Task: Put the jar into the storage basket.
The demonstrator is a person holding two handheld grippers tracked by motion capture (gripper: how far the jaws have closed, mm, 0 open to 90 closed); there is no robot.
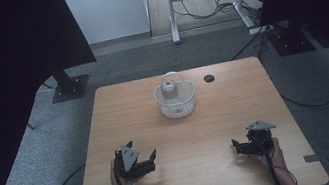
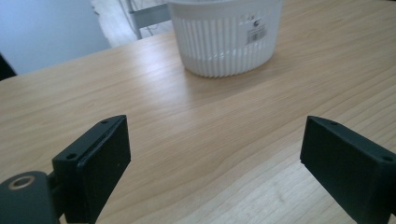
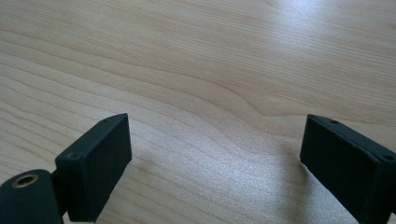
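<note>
1. High view: a white basket (image 1: pixel 175 101) stands on the far middle of the wooden table (image 1: pixel 200 167); a small grey thing (image 1: pixel 168 89) sits inside it, and I cannot tell what it is; a little dark round hole (image 1: pixel 209 78) is in the table top just to the right of the basket. The left gripper (image 1: pixel 143 161) and the right gripper (image 1: pixel 238 146) are both down at the near edge, one in each hand, well apart from each other and well apart from the basket; nothing is in either one. I think this is the very start of the job; the hands look ready but no reach has begun.

2. Left gripper view: the left gripper (image 2: pixel 215 154) has its two black jaws spread wide with only bare wood between them; it holds nothing. The basket (image 2: pixel 226 39) is ahead and a bit to the right, with thin slits down its side and a small sticker; this gripper points almost at it. I think the next move is to go forward to the basket and come in over the rim; the jaws are wide enough already.

3. Right gripper view: the right gripper (image 3: pixel 215 154) is wide open too; only the table (image 3: pixel 201 70) lies under it and nothing is held. I think it may have to hold the basket so it does not slide or tip.
</note>
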